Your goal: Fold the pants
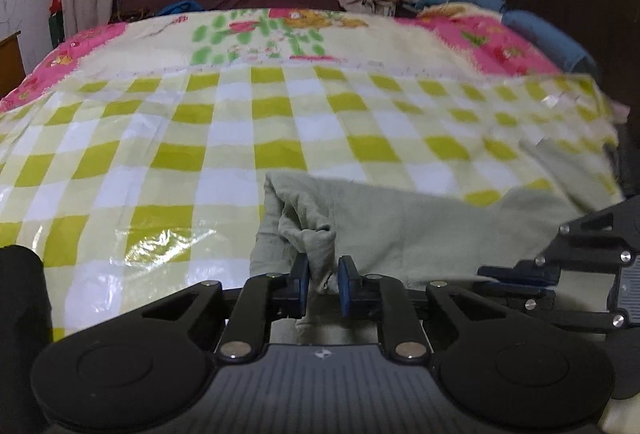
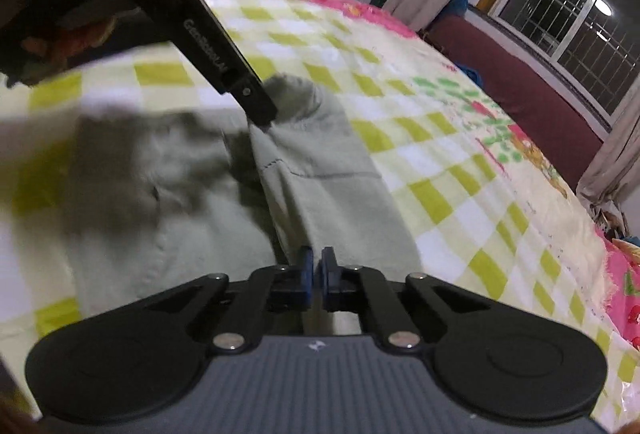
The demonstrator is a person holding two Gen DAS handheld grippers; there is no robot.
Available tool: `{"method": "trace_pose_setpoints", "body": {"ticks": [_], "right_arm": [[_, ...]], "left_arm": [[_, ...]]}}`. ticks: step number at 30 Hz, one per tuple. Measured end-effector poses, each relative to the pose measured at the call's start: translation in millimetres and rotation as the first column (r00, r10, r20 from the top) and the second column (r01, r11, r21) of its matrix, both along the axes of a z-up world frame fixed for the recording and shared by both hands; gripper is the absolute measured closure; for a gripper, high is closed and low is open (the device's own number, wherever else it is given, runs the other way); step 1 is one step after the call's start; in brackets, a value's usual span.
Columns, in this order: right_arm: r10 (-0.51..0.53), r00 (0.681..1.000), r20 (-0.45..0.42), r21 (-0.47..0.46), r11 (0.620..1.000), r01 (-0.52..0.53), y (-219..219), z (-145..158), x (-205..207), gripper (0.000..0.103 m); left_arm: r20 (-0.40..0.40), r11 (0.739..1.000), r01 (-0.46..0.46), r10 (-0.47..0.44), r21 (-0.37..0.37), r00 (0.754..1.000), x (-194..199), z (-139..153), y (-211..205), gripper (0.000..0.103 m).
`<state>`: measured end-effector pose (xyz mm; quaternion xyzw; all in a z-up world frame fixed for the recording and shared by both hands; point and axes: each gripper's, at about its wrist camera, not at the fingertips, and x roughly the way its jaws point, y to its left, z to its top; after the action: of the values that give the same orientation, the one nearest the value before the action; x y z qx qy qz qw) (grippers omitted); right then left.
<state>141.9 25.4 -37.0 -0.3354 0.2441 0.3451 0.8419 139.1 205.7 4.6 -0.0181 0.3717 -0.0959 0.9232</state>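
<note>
Left wrist view shows your left gripper [image 1: 323, 284] with its jaws clenched on a bunched fold of the pale green pants [image 1: 400, 230], low and centre in the frame. Your right gripper [image 2: 316, 274] is pinched on the fabric's near edge too. The pants lie on the checkered sheet [image 1: 200, 138] over the bed, rumpled and only partly doubled. Judging by that, folding has barely begun; the smoothing and the main folds remain.
</note>
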Motion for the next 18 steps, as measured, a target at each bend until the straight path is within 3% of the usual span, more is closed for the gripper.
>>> {"method": "trace_pose_setpoints", "body": {"ticks": [8,14,18], "right_arm": [[0.111,0.993,-0.041,0.112,0.988,-0.106,-8.9,41.5,-47.6,0.103],[0.155,0.976,-0.153,0.078,0.986,-0.145,5.3,8.5,-67.3,0.103],[0.140,0.978,-0.154,0.065,0.989,-0.132,3.4,7.2,-66.3,0.103]], "left_arm": [[0.020,0.999,-0.035,0.035,-0.026,0.999,-61.2,26.4,22.2,0.075],[-0.086,0.988,-0.141,0.135,-0.058,0.987,-104.8,-10.4,39.0,0.075],[-0.085,0.985,-0.156,0.149,-0.072,0.985,-111.9,-22.4,40.0,0.075]]}}
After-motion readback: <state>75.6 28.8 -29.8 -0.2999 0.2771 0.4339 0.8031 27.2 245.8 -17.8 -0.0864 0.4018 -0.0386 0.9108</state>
